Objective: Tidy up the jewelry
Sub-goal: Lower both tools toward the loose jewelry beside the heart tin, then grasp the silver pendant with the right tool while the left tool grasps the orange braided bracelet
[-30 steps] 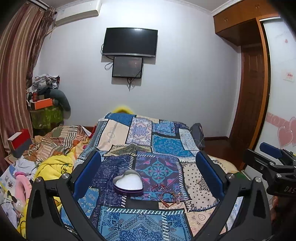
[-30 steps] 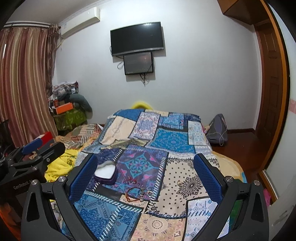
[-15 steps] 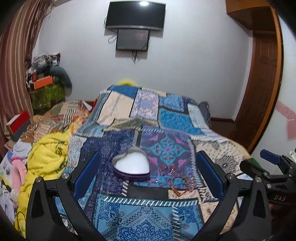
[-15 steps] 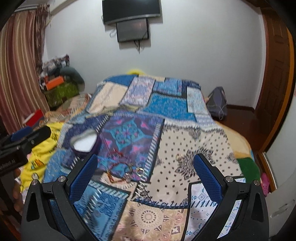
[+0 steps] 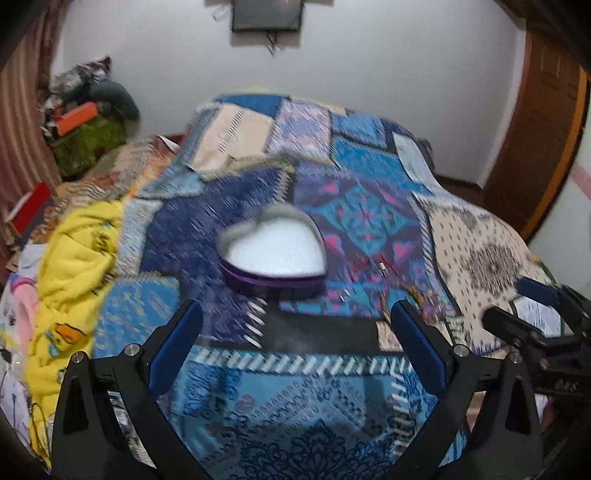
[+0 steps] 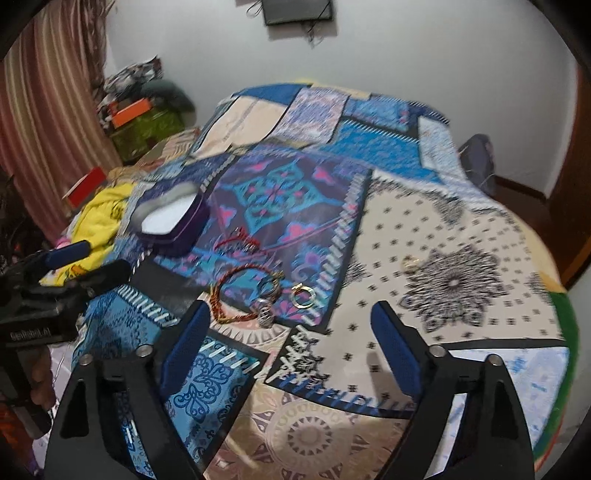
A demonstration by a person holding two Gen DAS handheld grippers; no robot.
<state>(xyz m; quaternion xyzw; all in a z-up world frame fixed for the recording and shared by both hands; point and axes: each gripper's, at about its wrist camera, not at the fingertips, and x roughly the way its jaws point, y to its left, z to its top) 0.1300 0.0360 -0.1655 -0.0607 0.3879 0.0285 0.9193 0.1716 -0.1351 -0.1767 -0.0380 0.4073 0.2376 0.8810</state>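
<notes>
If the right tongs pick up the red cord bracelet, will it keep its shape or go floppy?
The bracelet is probably floppy: it looks like twisted cord lying in an uneven loop on the quilt. It seems light. Its metal charms would likely dangle and swing. The right tongs are open.

A home bedroom: a bed [image 6: 461, 229] under a patchwork quilt [image 5: 354, 218] fills the room, with striped curtains [image 6: 48, 110], a wall-mounted screen [image 5: 265, 14], a wooden door [image 5: 535, 122] and piled clothes [image 5: 88, 85] in the corner.
</notes>
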